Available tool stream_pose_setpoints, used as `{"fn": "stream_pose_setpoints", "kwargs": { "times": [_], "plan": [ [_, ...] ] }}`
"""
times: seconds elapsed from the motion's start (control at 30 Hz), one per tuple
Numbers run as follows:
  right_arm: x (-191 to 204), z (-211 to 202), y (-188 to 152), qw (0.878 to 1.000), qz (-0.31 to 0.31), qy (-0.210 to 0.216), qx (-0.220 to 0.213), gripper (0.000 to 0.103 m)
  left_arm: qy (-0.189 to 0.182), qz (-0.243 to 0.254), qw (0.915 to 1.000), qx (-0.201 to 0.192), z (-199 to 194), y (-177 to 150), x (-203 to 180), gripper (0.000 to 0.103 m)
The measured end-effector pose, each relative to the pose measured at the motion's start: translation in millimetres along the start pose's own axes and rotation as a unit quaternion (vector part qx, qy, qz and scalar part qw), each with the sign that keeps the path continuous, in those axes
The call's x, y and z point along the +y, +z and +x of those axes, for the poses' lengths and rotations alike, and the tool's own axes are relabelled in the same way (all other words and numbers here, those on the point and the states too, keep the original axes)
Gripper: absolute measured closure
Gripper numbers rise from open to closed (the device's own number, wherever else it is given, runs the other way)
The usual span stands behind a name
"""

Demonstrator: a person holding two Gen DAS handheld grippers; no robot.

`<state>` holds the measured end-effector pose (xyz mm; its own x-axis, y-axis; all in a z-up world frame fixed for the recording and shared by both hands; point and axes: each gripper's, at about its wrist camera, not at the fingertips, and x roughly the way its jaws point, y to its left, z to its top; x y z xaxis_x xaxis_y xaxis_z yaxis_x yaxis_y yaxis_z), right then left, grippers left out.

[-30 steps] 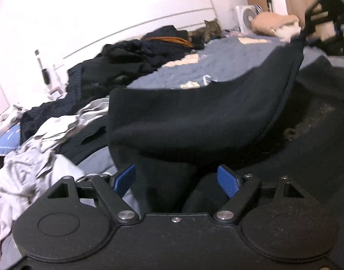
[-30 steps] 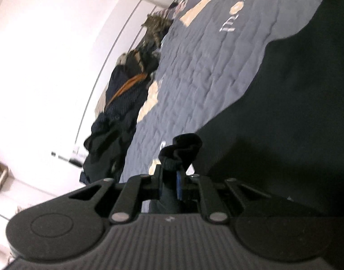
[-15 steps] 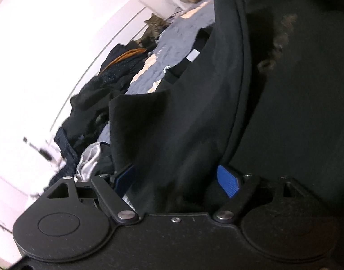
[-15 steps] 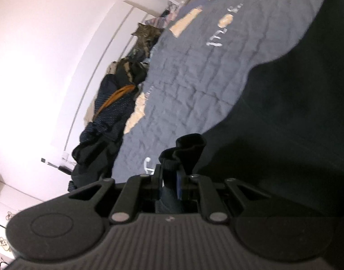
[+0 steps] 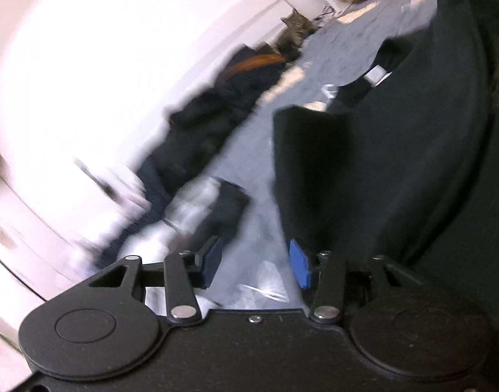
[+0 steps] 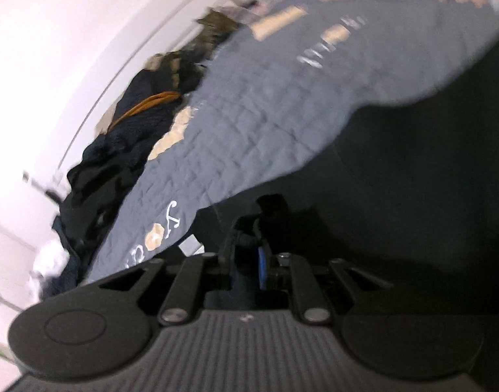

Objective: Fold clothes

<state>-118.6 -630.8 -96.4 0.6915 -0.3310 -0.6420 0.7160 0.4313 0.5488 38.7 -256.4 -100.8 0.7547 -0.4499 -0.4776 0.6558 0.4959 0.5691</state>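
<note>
- Black garment [image 5: 396,163] no longer sits between left gripper [image 5: 256,263] pads; jaws closing on nothing, bedspread [image 5: 249,196] showing through.
- Right gripper [image 6: 249,261], 6 o'clock, stays clenched on bunched garment edge, jaws easing open.
- Only left view shows cat [image 5: 295,31] at 12 o'clock sharply.

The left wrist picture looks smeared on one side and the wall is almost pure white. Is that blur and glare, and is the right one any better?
Left wrist view: the wall is blown out to white and the clothes pile is streaked by motion blur, while the left gripper stays sharp. Right wrist view: milder blur on the quilt, the same white glare, and the black garment shows almost no detail. Both views bend straight lines.
</note>
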Motion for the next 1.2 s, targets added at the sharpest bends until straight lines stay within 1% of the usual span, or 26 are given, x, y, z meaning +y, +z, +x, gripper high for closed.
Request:
{"fn": "stream_pose_setpoints", "kwargs": {
  "times": [0.07, 0.13, 0.17, 0.23, 0.3, 0.37, 0.43, 0.47, 0.5, 0.53, 0.57, 0.67, 0.73, 0.8, 0.87, 0.9, 0.93, 1.0, 1.03, 1.07, 1.1, 1.13, 1.2],
  "plan": [
    [0, 11, -5, 0.999, -0.034, -0.035, 0.014, 0.088, -0.022, -0.05, 0.9985, -0.002, -1, 1, 16, 0.052],
    [-4, 24, -11, 0.996, -0.053, -0.068, 0.034, 0.088, -0.047, -0.099, 0.9939, -0.008, 1, 5, 33, 0.052],
    [-8, 27, -12, 0.995, -0.046, -0.074, 0.041, 0.088, -0.061, -0.133, 0.9892, -0.01, 2, 5, 44, 0.052],
    [-14, 27, -12, 0.996, -0.029, -0.07, 0.043, 0.088, -0.086, -0.201, 0.9757, -0.008, 13, 7, 69, 0.052],
    [-11, 25, -11, 0.997, -0.029, -0.063, 0.038, 0.088, -0.108, -0.245, 0.9634, -0.006, 34, 14, 91, 0.051],
    [-8, 24, -11, 0.997, -0.034, -0.059, 0.035, 0.088, -0.136, -0.282, 0.9499, -0.004, 57, 22, 109, 0.052],
    [-5, 25, -11, 0.997, -0.035, -0.058, 0.04, 0.088, -0.164, -0.304, 0.9385, 0.003, 79, 30, 116, 0.052],
    [-4, 26, -11, 0.997, -0.035, -0.058, 0.042, 0.088, -0.178, -0.301, 0.9369, 0.007, 88, 35, 116, 0.051],
    [-3, 26, -11, 0.997, -0.034, -0.057, 0.044, 0.088, -0.191, -0.295, 0.9362, 0.012, 97, 39, 115, 0.051],
    [-3, 26, -11, 0.997, -0.033, -0.056, 0.045, 0.088, -0.199, -0.279, 0.9393, 0.018, 104, 44, 112, 0.051],
    [-3, 26, -10, 0.997, -0.032, -0.055, 0.046, 0.088, -0.204, -0.257, 0.9444, 0.026, 110, 48, 105, 0.051],
    [-3, 26, -9, 0.997, -0.029, -0.049, 0.048, 0.088, -0.223, -0.187, 0.9554, 0.05, 121, 54, 74, 0.047],
    [-4, 26, -8, 0.997, -0.027, -0.044, 0.049, 0.088, -0.228, -0.158, 0.9587, 0.062, 127, 51, 57, 0.047],
    [-3, 27, -8, 0.997, -0.026, -0.044, 0.05, 0.088, -0.224, -0.14, 0.962, 0.068, 133, 49, 45, 0.047],
    [-3, 27, -9, 0.997, -0.026, -0.044, 0.051, 0.088, -0.208, -0.128, 0.9676, 0.065, 137, 48, 38, 0.047],
    [-2, 27, -9, 0.997, -0.026, -0.044, 0.051, 0.088, -0.202, -0.128, 0.9688, 0.065, 139, 48, 37, 0.048],
    [-2, 26, -8, 0.997, -0.025, -0.043, 0.052, 0.087, -0.199, -0.131, 0.9692, 0.063, 140, 48, 37, 0.05],
    [-4, 26, -8, 0.998, -0.022, -0.041, 0.052, 0.087, -0.192, -0.137, 0.9694, 0.069, 144, 48, 39, 0.067],
    [-4, 26, -7, 0.998, -0.021, -0.041, 0.053, 0.087, -0.19, -0.138, 0.9692, 0.075, 146, 47, 40, 0.072],
    [-5, 26, -7, 0.998, -0.021, -0.041, 0.053, 0.087, -0.188, -0.143, 0.9684, 0.079, 149, 46, 42, 0.084],
    [-5, 27, -8, 0.998, -0.019, -0.041, 0.054, 0.087, -0.191, -0.157, 0.9653, 0.083, 152, 44, 48, 0.09],
    [-5, 27, -8, 0.998, -0.018, -0.041, 0.054, 0.087, -0.197, -0.174, 0.9611, 0.084, 153, 42, 53, 0.091],
    [-5, 26, -7, 0.998, -0.016, -0.039, 0.053, 0.087, -0.197, -0.213, 0.954, 0.076, 154, 39, 70, 0.095]
  ]
}}
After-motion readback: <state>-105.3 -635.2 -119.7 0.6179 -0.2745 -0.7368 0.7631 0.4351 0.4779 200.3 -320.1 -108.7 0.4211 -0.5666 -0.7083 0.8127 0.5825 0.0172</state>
